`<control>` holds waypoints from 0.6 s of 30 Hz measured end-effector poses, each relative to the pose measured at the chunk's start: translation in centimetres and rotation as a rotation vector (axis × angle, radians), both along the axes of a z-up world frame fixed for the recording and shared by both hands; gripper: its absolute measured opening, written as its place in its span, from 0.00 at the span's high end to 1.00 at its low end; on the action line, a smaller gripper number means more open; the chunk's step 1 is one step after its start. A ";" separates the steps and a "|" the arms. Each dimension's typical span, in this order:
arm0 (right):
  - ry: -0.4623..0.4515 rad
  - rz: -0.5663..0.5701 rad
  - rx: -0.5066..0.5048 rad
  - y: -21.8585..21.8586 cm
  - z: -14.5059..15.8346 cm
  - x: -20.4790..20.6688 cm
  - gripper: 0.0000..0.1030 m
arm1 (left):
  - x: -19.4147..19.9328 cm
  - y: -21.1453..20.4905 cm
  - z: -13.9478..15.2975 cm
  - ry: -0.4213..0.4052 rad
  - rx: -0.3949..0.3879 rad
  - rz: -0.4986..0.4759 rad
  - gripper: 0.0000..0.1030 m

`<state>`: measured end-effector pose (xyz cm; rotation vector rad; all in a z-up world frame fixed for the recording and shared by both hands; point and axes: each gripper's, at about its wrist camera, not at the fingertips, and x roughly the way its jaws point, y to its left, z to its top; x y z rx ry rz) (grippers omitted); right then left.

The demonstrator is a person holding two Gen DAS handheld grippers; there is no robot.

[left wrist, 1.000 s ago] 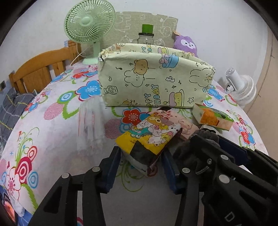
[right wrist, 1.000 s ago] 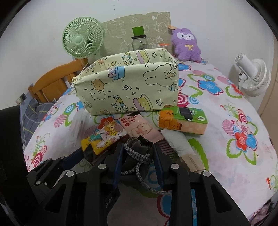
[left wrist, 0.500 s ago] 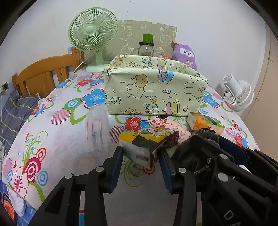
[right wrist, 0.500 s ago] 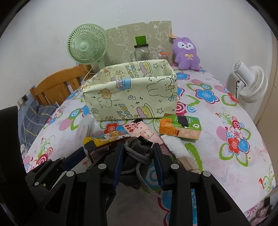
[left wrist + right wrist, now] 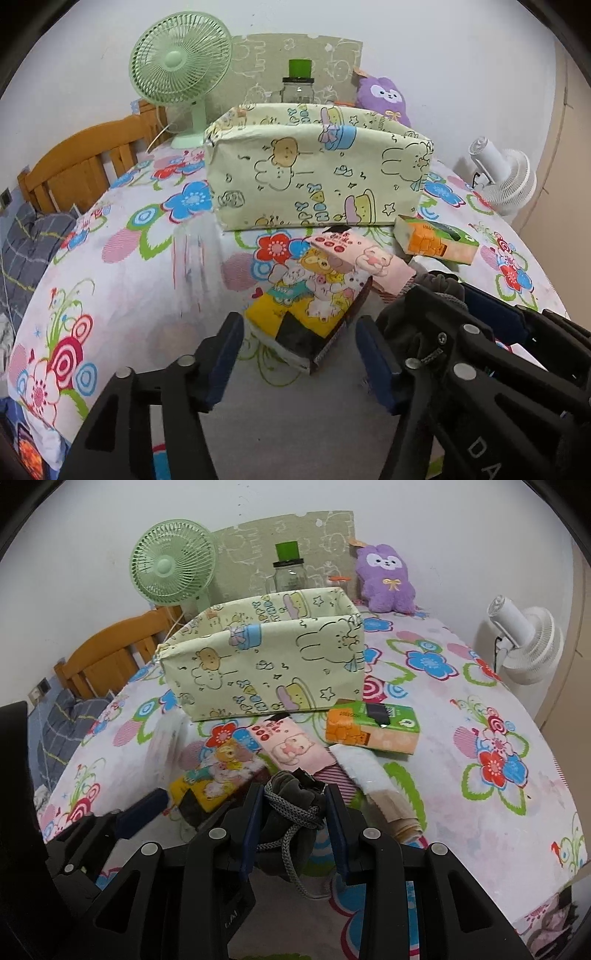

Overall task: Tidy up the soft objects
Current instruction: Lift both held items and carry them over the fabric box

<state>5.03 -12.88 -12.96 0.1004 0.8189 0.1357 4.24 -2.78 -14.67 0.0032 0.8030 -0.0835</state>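
Our right gripper [image 5: 295,827] clamped a grey drawstring pouch [image 5: 291,812]. Our left gripper [image 5: 299,362] was opening, its pads clear of the yellow tissue pack [image 5: 314,306] lying between them, before the fabric bin [image 5: 317,173].

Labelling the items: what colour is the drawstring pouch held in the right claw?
Dark grey, with a lighter grey braided cord; the drawstring pouch shows best in the right wrist view.

Left gripper [image 5: 299,363] fingers opening, flanking the yellow tissue pack [image 5: 308,301] untouched on the desk [image 5: 122,280]; fabric bin [image 5: 317,177] at 12 o'clock.
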 end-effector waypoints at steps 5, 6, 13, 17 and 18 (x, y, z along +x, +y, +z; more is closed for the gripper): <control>0.012 -0.042 -0.013 0.0 -0.1 0.5 0.65 | 1.2 -0.1 0.0 0.003 0.017 -0.050 0.30; 0.014 -0.051 -0.015 0.0 -0.2 0.6 0.65 | 1.4 -0.1 -0.1 0.004 0.021 -0.063 0.30; 0.028 -0.121 -0.034 0.1 -0.2 1.3 0.65 | 2.9 0.0 -0.3 0.023 0.007 -0.148 0.29; 0.039 -0.142 -0.045 0.3 -0.4 1.4 0.65 | 3.3 0.1 -0.7 0.035 -0.014 -0.175 0.34; 0.039 -0.144 -0.048 0.3 -0.4 1.4 0.65 | 3.3 0.1 -0.8 0.037 -0.020 -0.178 0.35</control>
